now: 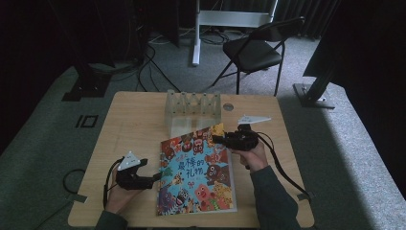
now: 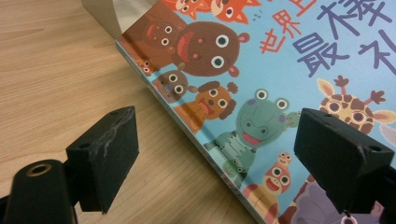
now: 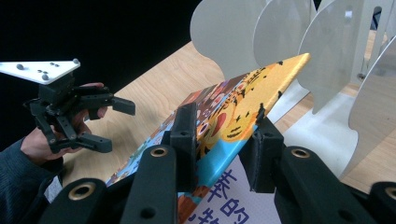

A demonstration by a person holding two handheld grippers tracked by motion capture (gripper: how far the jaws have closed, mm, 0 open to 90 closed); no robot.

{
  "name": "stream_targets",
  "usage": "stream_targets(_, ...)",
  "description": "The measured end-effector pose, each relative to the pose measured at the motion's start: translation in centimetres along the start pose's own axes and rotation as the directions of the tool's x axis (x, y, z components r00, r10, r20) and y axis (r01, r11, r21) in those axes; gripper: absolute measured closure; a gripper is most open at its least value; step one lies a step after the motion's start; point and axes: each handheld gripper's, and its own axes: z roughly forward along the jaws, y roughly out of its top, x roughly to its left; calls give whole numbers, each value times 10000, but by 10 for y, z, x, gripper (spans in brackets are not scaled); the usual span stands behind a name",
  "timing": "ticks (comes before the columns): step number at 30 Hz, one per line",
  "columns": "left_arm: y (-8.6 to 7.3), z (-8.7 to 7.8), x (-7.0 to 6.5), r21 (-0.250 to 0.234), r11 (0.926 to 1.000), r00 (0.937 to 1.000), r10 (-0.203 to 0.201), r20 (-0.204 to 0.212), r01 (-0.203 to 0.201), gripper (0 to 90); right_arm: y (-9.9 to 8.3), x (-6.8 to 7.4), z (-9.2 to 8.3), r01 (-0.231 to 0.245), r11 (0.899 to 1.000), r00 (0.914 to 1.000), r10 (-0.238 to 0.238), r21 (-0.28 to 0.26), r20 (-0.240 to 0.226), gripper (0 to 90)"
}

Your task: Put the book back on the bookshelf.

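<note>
The picture book [image 1: 197,170], lying on the table [image 1: 129,124] before the white rack [image 1: 192,108], is clamped at its far right corner by the right gripper [image 3: 223,140], the left gripper [image 2: 210,154] held unclenched astride its left edge.

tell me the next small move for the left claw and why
Probably ease the left claw forward and shut it on the picture book's near edge. It is open beside that edge, while the right claw already grips the far corner, lifted toward the white rack; a second grip would steady the book.

One book [image 1: 197,173] — one rack [image 1: 192,109] — one chair [image 1: 253,50] — two grippers: left [image 1: 152,178], right [image 1: 216,139].
</note>
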Motion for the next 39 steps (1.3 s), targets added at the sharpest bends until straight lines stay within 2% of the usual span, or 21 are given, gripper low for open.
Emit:
stream_targets(9, 2, 1, 2, 49, 10000, 9999, 51, 153, -52, 141, 1, 7, -9, 199, 9995, 9998, -200, -259, -37, 704)
stream_targets(19, 9, 4, 4, -117, 9999, 9982, -8, 608, 15, 141, 1, 15, -18, 344, 9979, 9993, -351, -552, -127, 718)
stream_targets(21, 10, 7, 7, -167, 9997, 9952, -173, 960, 190, 141, 0, 16, -20, 394, 9975, 9991, -403, -591, -137, 720)
stream_targets(24, 13, 10, 9, -159, 9996, 9934, -231, 1125, 250, 141, 0, 18, -23, 504, 9969, 9985, -517, -601, -198, 722)
stream_targets(29, 20, 15, 13, -285, 9993, 9920, -222, 1244, 259, 141, 0, 21, -27, 602, 9957, 9978, -621, -709, -244, 728)
stream_targets(30, 21, 17, 14, -238, 9993, 9903, -240, 1371, 275, 142, 0, 22, -27, 626, 9953, 9976, -646, -741, -247, 729)
stream_targets(35, 23, 28, 13, -52, 9998, 9889, -176, 1479, 185, 142, -1, 25, -31, 742, 9932, 9965, -773, -895, -318, 737)
stream_targets(39, 27, 34, 15, -60, 9997, 9793, -236, 2011, 253, 127, -1, 26, -35, 816, 9914, 9955, -861, -1020, -400, 743)
